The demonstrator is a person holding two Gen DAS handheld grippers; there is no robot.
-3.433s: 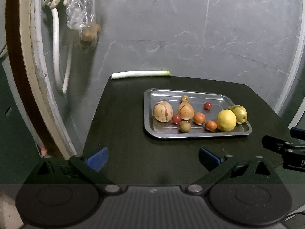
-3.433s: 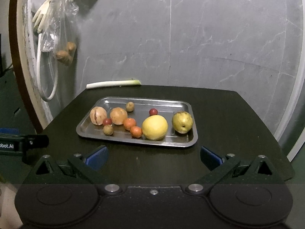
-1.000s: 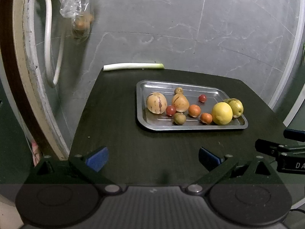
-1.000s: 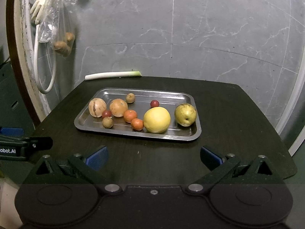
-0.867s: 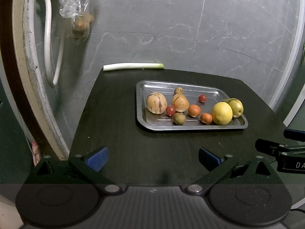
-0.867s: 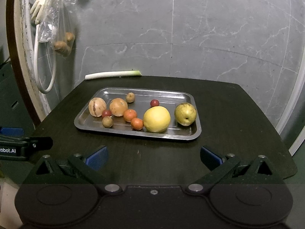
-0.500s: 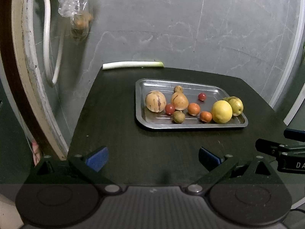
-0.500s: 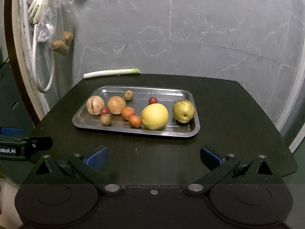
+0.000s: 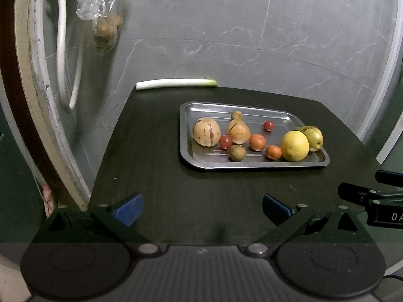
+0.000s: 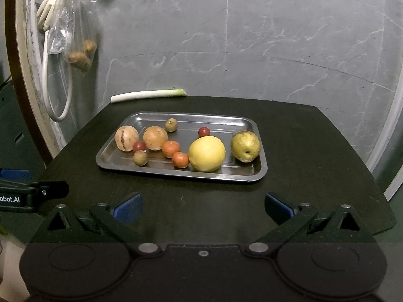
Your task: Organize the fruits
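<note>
A dark table (image 10: 314, 151) stands against a grey marble-veined tiled wall (image 10: 277, 37) under dim light.

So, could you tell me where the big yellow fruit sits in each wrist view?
Left wrist: big yellow fruit, right end of the tray, in front of the green pear.
Right wrist: centre-right, pear to its right.
Shared landmark: leek behind the tray.

Home kitchen: leek (image 10: 148, 94), tiled wall (image 10: 277, 37)
</note>
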